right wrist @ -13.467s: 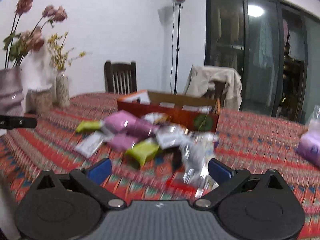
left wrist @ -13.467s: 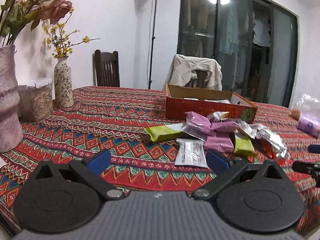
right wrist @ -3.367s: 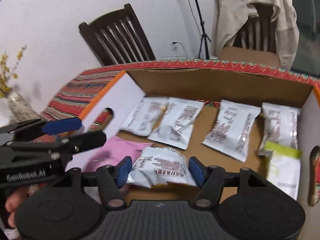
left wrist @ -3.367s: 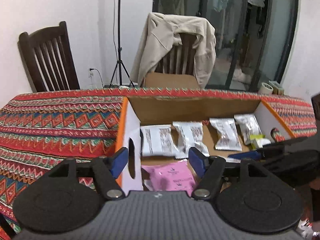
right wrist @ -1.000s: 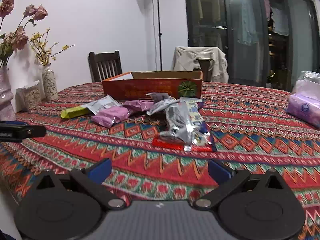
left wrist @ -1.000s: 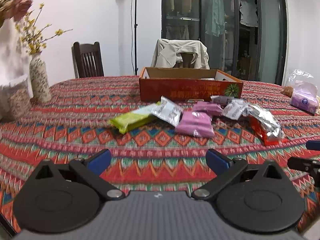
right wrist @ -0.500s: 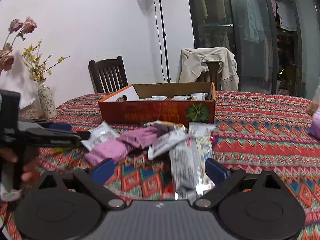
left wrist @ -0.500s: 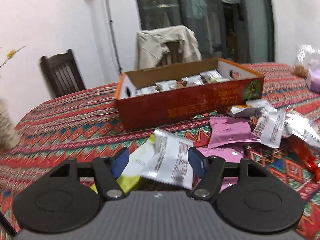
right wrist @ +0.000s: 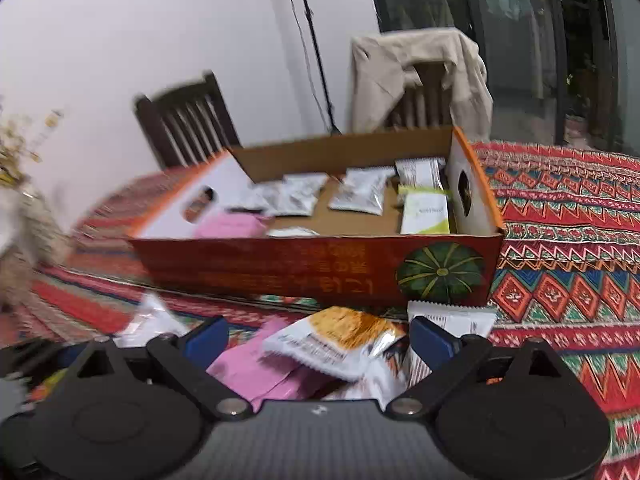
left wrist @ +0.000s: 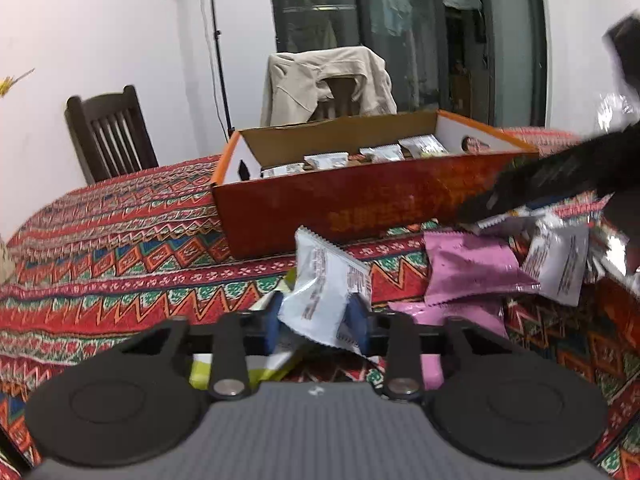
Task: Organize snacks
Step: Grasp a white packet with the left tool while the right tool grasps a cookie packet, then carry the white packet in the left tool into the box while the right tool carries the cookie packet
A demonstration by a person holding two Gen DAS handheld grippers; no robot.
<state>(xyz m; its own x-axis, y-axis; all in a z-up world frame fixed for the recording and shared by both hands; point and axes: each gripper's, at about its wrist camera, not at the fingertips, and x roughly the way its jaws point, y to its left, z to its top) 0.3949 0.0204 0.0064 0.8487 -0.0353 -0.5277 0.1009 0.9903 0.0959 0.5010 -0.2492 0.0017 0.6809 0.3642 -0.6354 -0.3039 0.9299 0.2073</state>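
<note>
My left gripper [left wrist: 316, 320] is shut on a white snack packet [left wrist: 326, 288] and holds it tilted just above the patterned cloth. The orange cardboard box [left wrist: 360, 200] stands behind it with several packets inside. A pink packet [left wrist: 468, 268] lies to the right. My right gripper [right wrist: 318, 340] is open, its blue fingers on either side of a white-and-orange packet [right wrist: 340, 338] that rests on a pink packet [right wrist: 256, 368] in front of the box [right wrist: 280, 264]. Its arm shows at the right in the left wrist view [left wrist: 560, 176].
More white packets [left wrist: 558, 264] and a green packet [left wrist: 200, 368] lie on the cloth. Inside the box are white packets [right wrist: 360, 192], a pink one [right wrist: 230, 226] and a green-white one [right wrist: 424, 214]. Two chairs [right wrist: 184, 120] stand behind the table.
My left gripper has closed on the white packet. My right gripper has moved forward and down over the white-and-orange packet near the box.
</note>
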